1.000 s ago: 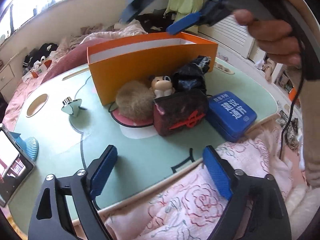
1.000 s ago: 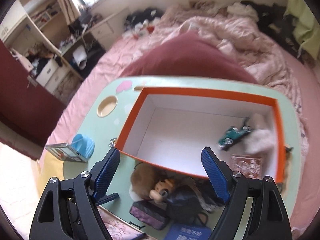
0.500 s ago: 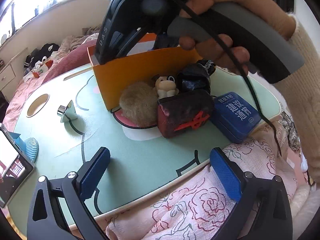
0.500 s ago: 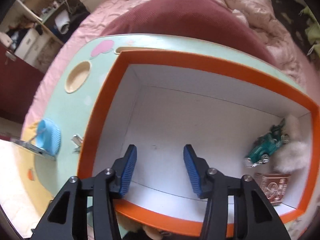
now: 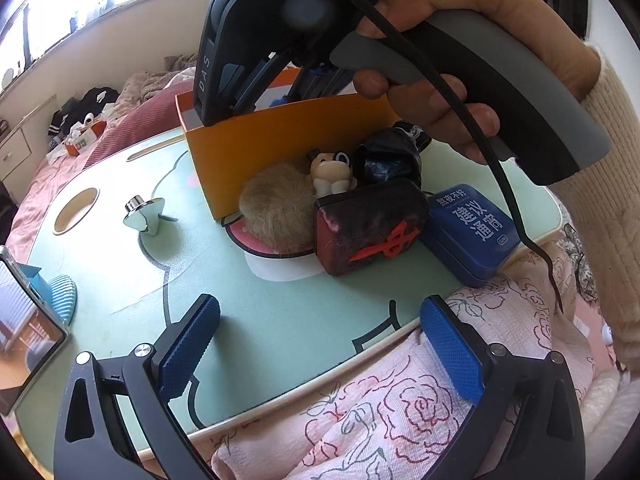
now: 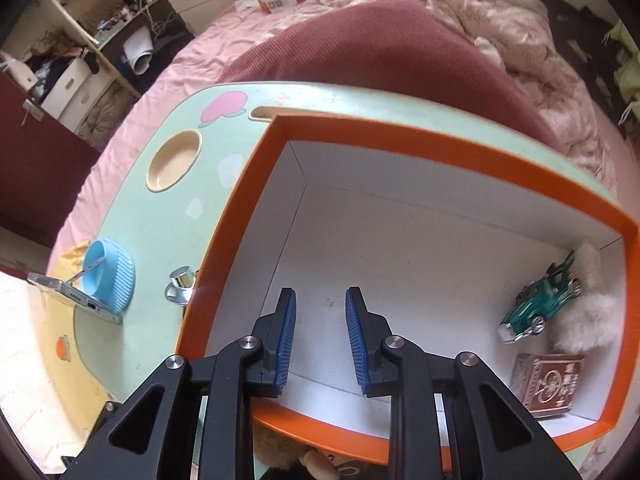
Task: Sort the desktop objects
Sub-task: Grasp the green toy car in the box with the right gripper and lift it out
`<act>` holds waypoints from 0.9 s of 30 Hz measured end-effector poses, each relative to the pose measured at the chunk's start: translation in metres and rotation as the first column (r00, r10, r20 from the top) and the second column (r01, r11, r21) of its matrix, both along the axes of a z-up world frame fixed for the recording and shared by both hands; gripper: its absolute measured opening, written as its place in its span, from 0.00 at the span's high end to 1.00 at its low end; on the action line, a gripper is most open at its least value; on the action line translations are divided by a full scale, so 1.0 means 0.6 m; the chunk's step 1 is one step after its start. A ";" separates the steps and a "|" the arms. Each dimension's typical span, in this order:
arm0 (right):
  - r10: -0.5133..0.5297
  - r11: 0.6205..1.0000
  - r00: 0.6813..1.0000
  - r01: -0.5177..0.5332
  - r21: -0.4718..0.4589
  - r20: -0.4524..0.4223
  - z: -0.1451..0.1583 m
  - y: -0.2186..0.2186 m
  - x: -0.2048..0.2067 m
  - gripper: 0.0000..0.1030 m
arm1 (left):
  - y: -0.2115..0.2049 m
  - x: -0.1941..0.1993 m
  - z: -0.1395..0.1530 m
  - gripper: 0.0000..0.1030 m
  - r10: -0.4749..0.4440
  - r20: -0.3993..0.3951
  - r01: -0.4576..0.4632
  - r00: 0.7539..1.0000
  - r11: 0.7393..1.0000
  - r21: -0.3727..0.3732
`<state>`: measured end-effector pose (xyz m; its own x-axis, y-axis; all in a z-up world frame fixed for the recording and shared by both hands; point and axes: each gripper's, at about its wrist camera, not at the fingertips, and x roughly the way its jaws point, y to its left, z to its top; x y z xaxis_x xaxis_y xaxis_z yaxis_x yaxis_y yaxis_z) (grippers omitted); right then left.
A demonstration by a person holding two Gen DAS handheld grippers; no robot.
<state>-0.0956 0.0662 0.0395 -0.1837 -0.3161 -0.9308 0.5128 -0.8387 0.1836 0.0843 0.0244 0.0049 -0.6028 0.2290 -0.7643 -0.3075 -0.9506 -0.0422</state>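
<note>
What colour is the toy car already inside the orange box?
Dark green with chrome wheels: the toy car lies in the orange box, clearest in the right wrist view.

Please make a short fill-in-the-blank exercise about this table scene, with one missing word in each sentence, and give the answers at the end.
1. The green toy car lies inside the box whose rim is coloured ____.
2. On the table, the tin with white writing beside the dark red pouch is coloured ____.
3. The left gripper hangs with jaws wide apart, holding ____.
4. The right gripper hangs over the ____ floor of the box.

Answers: orange; blue; nothing; white
</note>
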 end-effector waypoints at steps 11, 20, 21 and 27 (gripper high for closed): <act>0.043 0.974 0.926 0.044 0.220 -0.374 0.082 0.026 0.053 0.49 | 0.001 0.003 0.001 0.03 -0.001 0.000 0.001 1.000 1.000 0.001; -0.047 0.970 0.932 0.128 0.206 -0.358 0.086 0.108 0.010 0.48 | 0.002 0.006 0.000 0.03 -0.003 -0.001 0.003 1.000 1.000 0.002; -0.069 0.971 0.934 0.144 0.191 -0.350 0.086 0.120 -0.001 0.48 | 0.002 0.006 0.000 0.03 -0.003 -0.001 0.003 1.000 1.000 0.002; -0.206 0.958 0.952 0.243 0.150 -0.227 0.047 0.180 -0.062 0.60 | 0.003 0.008 0.000 0.03 -0.004 -0.001 0.004 1.000 1.000 0.002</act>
<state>-0.1326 0.1742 0.0676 -0.4257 -0.0806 -0.9012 0.3184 -0.9456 -0.0659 0.0891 0.0261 0.0048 -0.6028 0.2326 -0.7632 -0.3109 -0.9494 -0.0438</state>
